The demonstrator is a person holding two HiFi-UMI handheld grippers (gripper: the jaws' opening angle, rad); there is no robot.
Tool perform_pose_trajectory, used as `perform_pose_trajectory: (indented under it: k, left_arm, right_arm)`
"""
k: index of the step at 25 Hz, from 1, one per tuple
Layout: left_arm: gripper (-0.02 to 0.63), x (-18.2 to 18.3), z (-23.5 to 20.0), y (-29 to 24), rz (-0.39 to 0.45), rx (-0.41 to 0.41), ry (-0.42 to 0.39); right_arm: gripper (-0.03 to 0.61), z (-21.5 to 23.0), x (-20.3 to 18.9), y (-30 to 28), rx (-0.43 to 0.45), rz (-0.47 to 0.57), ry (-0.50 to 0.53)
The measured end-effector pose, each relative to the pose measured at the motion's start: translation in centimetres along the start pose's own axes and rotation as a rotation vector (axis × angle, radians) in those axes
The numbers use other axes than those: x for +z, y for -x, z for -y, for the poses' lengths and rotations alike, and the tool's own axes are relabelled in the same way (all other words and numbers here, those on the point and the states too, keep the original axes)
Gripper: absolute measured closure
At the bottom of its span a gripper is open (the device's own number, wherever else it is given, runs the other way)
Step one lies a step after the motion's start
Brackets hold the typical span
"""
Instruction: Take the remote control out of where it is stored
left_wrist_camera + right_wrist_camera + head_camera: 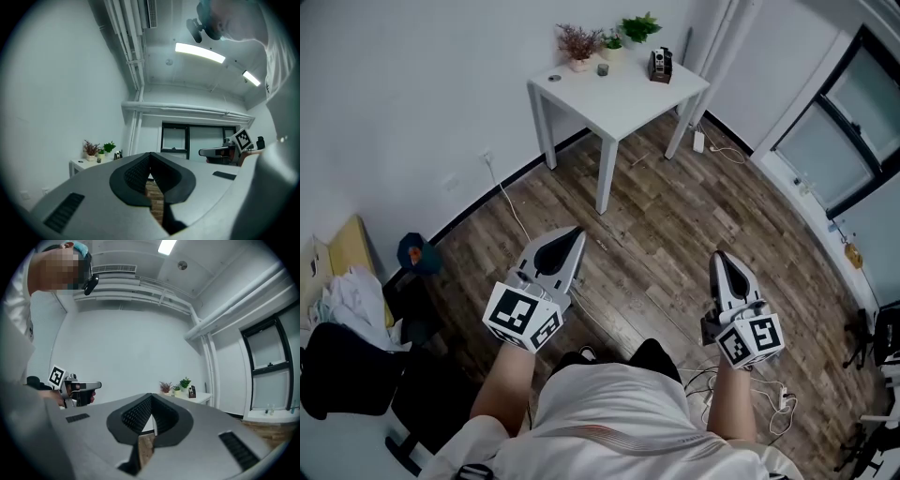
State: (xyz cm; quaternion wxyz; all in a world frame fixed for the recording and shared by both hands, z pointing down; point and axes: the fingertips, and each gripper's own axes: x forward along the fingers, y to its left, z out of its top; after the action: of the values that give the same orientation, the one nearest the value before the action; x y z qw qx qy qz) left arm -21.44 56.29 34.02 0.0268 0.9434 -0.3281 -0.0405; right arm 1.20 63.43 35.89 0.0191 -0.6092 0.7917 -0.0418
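Well short of the white square-topped table (623,94), over brown wood-plank floor (675,225), the grey left gripper (570,236) and right gripper (719,259) each press ribbed black pads together on nothing. At the table's far right corner stands a small dark upright holder (661,64). Whether it contains the remote control is too small to tell.

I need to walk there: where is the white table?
In the head view the white table stands at top centre, by the wall, with potted plants along its back edge.
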Motion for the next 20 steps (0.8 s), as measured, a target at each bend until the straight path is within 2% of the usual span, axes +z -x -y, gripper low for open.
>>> perform_pose_trajectory:
  k: [4,10,20]
  left_arm:
    - [0.609,-0.1,-1.1,-1.4,-0.004,0.000,-0.003]
    - [0.609,-1.1,-4.2,-5.6,-0.046,0.022,-0.012]
    - [0.609,-1.0,-6.3,-19.2,-0.090,0.088,-0.049]
  right_arm:
    - [0.561,0.6,0.0,-2.4,0.025,-0.004,0.012]
    - [0.561,3.9,-0.9,-7.9,0.046,0.004,-0.047]
    - [0.561,16.1,-0.8,-17.0,0.121,-0.013,-0.083]
